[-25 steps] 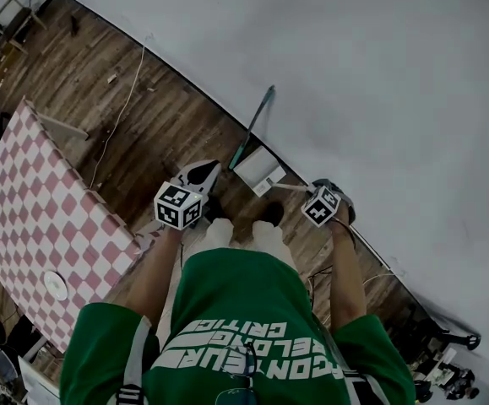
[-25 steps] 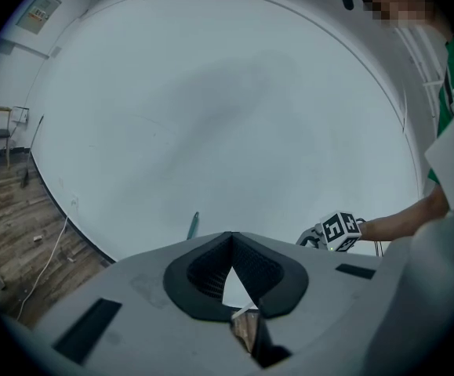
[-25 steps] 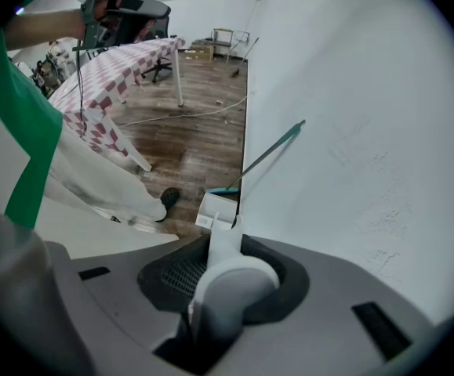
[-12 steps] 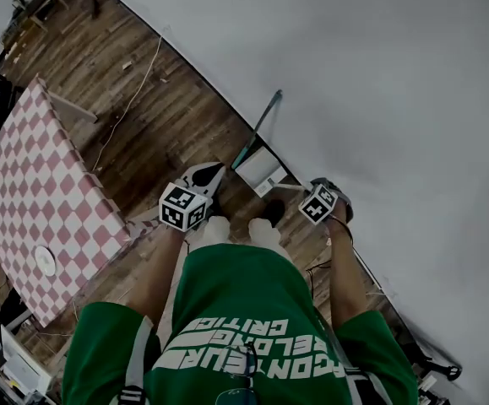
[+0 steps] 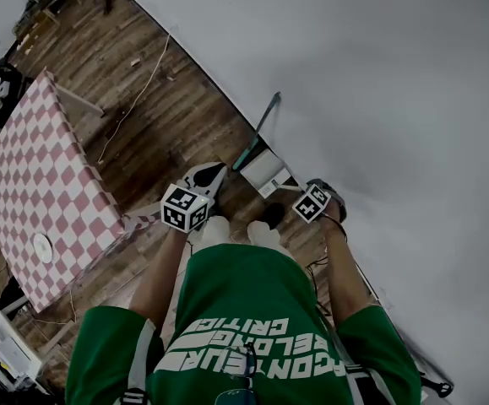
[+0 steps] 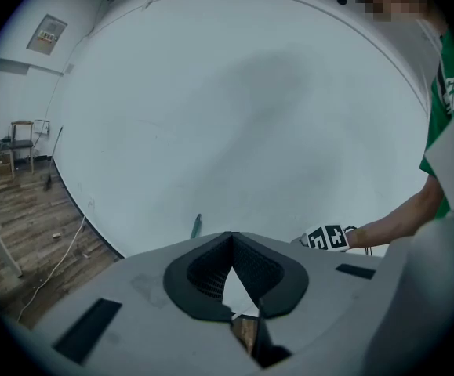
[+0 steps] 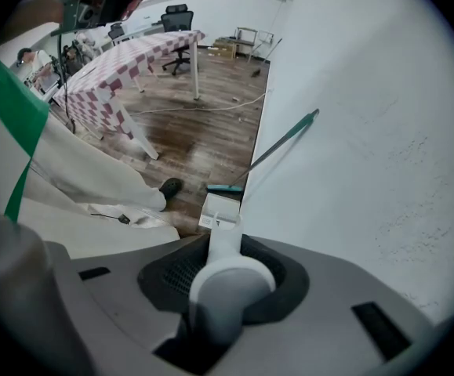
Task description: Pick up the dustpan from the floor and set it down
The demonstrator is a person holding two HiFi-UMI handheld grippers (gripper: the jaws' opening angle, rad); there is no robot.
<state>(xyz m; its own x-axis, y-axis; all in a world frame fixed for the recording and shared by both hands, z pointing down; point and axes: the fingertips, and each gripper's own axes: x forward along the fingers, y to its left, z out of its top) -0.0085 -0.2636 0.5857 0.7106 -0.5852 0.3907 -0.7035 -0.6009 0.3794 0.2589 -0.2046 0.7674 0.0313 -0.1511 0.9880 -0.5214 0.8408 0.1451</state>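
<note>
My right gripper points down and is shut on the white handle of the dustpan. The dustpan's white pan is low by the foot of the wall; I cannot tell whether it touches the wooden floor. A teal broom leans on the wall just behind it. To the left, my left gripper is shut and holds nothing. It aims at the wall, and the right gripper's marker cube shows at its right.
A table with a red and white checked cloth stands at the left with a small plate on it. A cable runs over the floor. The person's dark shoe is close to the dustpan. The white wall fills the right.
The right gripper has sunk a little with the dustpan still in its grip. The left gripper has drifted slightly. The head view has swung a bit, so the table sits elsewhere.
</note>
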